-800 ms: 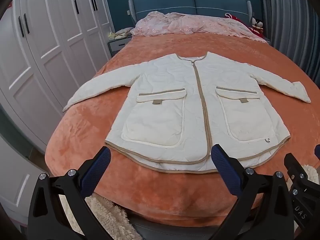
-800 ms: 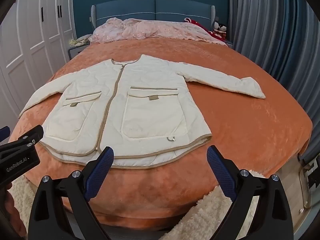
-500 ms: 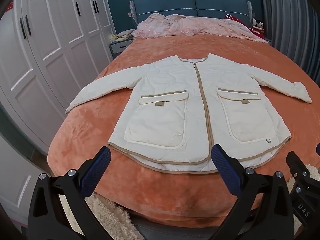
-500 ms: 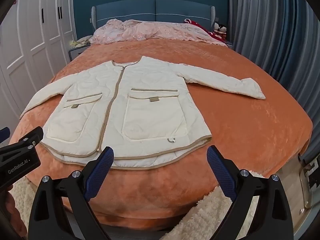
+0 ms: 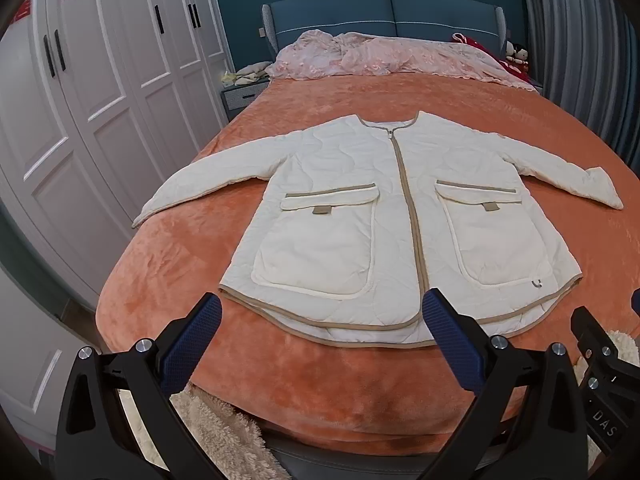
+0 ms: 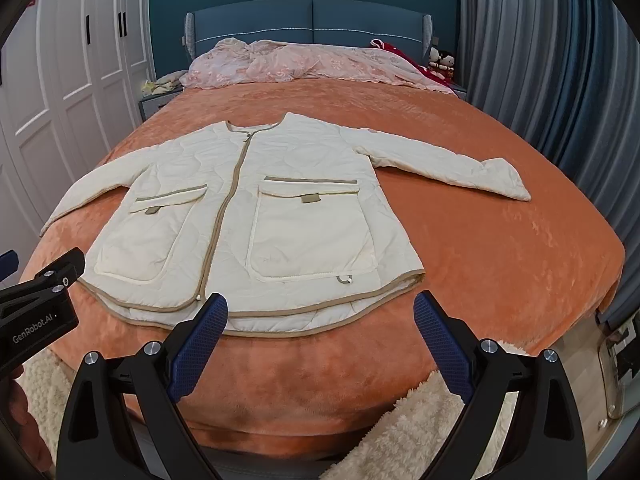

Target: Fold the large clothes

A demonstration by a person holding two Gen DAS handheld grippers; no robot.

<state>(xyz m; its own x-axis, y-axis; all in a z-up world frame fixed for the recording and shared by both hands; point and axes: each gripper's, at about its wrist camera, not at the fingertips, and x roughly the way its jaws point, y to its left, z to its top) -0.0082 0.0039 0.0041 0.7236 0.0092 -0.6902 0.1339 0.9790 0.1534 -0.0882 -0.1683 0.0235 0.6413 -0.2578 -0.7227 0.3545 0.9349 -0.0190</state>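
A cream quilted jacket point(image 5: 360, 200) point(image 6: 248, 208) with tan trim and two front pockets lies flat and zipped on the orange bed point(image 5: 160, 264) point(image 6: 500, 256), sleeves spread to both sides, hem toward me. My left gripper point(image 5: 322, 320) hangs open just short of the hem's left half, nothing between its blue pads. My right gripper point(image 6: 320, 318) is open too, hovering before the hem's right half. Each gripper's body shows at the edge of the other's view.
White wardrobe doors point(image 5: 92, 92) run along the left of the bed. A pink quilt point(image 5: 384, 54) is bunched at the blue headboard point(image 6: 312, 18). Grey curtains point(image 6: 560, 80) hang on the right. A fluffy cream rug point(image 6: 420, 428) lies at the bed's foot.
Both grippers have drifted slightly toward the bed, so the jacket sits a little lower and nearer in each view. Jaws stay wide.
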